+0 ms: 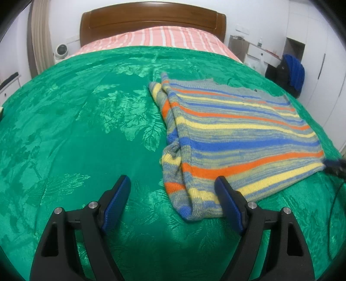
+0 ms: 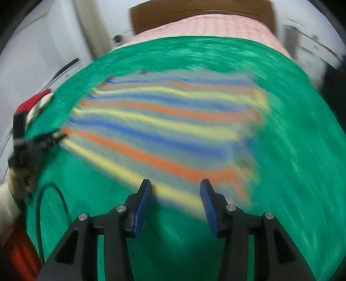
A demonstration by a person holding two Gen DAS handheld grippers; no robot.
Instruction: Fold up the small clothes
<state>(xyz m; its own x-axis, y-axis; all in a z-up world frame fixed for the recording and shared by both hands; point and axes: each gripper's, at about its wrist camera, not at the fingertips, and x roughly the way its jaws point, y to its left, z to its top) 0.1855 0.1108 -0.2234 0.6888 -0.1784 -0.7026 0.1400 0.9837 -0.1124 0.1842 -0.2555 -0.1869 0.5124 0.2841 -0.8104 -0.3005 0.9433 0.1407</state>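
Clearly, the left gripper hangs over the shiny green patterned bedspread with its two blue-padded fingers spread wide and nothing between them. Its inner finger is just beside the near corner of the striped knitted garment, which lies flat on the bedspread in blue, orange, yellow and grey bands, one side folded over. The right gripper is also spread apart and empty, above the near edge of the same garment; this view is blurred. Beyond the garment stand pink striped bedding and a brown wooden headboard.
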